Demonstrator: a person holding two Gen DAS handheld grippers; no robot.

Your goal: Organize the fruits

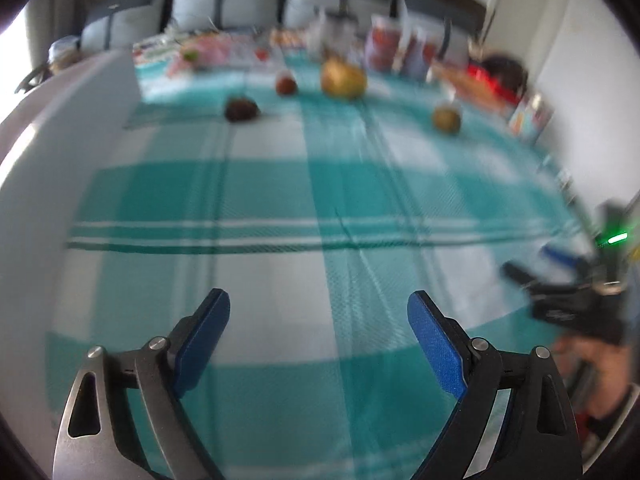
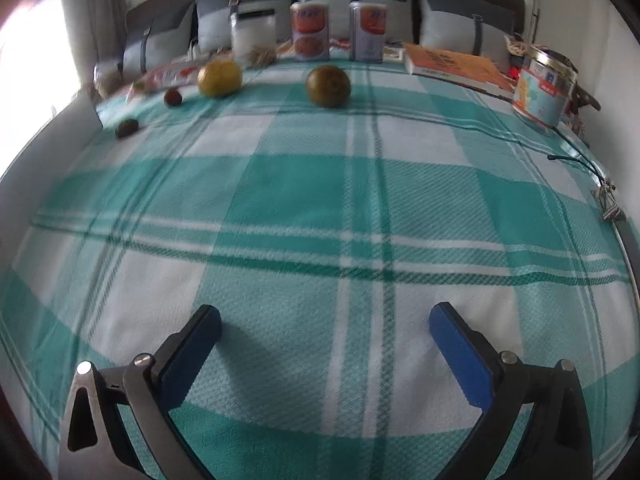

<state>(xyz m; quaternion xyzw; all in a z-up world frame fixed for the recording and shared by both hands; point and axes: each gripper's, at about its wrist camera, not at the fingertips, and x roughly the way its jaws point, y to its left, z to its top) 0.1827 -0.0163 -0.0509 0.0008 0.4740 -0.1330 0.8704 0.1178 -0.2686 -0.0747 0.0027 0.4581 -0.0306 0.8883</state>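
Note:
Several fruits lie far off on a teal-and-white checked cloth (image 2: pixel 304 200). In the right wrist view: a yellow-green round fruit (image 2: pixel 219 77), a darker green-brown round fruit (image 2: pixel 328 86), a small red fruit (image 2: pixel 173 97) and a small dark fruit (image 2: pixel 127 128). The blurred left wrist view shows the same ones: yellow fruit (image 1: pixel 343 79), green-brown fruit (image 1: pixel 446 118), red fruit (image 1: pixel 286 85), dark fruit (image 1: pixel 240 109). My left gripper (image 1: pixel 319 304) is open and empty over the cloth. My right gripper (image 2: pixel 325 318) is open and empty; it also shows at the left wrist view's right edge (image 1: pixel 560 280).
Along the far edge stand two tall cans (image 2: pixel 310 32), a white jar (image 2: pixel 253 36), an orange book (image 2: pixel 456 66) and a printed tin (image 2: pixel 542 94). A white box wall (image 1: pixel 60 128) rises at the left. A cord with clips (image 2: pixel 608 200) lies at the right edge.

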